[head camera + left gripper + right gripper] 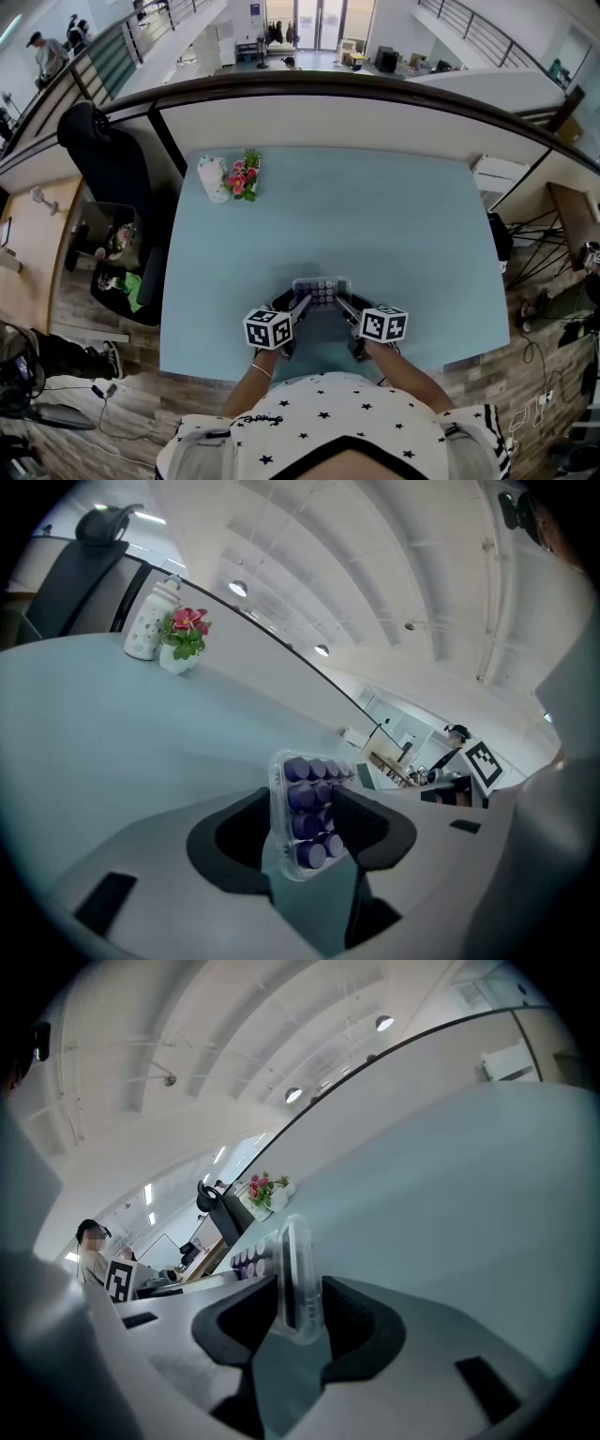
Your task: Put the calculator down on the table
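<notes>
A clear-cased calculator [319, 291] with purple keys is between both grippers over the near part of the light-blue table [394, 216]. My left gripper [298, 305] has its pads against the calculator's two long sides, and in the left gripper view the calculator [309, 817] stands tilted, keys facing the camera, between the jaws of the left gripper [305, 834]. My right gripper [345, 306] grips it from the other side. There its jaws pinch the thin edge of the calculator [300, 1279], with the right gripper [300, 1314] closed across its thickness. Whether the calculator touches the table I cannot tell.
A small pot of pink flowers [244, 176] and a white patterned bottle [214, 178] stand at the table's far left corner. A black chair [112, 159] and a bin [117, 246] sit beyond the left edge. The table's front edge runs just under my hands.
</notes>
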`<state>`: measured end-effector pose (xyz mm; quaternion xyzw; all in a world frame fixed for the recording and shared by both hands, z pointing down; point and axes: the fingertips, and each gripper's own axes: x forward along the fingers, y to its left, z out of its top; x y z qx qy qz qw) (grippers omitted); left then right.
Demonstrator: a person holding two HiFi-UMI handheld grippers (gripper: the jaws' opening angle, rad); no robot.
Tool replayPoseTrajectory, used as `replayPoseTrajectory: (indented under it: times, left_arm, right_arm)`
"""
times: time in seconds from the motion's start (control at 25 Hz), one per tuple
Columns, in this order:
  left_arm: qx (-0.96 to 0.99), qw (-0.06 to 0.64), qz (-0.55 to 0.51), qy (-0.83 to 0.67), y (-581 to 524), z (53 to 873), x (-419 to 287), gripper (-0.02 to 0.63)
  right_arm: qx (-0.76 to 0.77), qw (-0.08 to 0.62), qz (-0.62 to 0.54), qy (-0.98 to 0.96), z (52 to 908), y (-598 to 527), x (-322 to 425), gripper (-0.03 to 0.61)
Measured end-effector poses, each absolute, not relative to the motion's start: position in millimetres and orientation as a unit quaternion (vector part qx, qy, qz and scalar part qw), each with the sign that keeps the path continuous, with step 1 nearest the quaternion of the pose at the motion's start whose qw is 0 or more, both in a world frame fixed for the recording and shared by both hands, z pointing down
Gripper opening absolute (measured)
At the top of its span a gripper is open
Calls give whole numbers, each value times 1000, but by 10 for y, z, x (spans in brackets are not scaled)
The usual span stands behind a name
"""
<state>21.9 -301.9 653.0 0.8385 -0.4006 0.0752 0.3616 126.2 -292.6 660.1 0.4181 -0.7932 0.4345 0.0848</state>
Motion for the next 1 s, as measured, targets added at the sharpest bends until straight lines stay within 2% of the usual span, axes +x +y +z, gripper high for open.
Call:
replayPoseTrajectory:
  times: [1.0]
  left_arm:
    - [832,337,154,-413,-3034,6646,341,212]
  right_arm:
    - [450,157,413,-776,6789,-2952,1405,152]
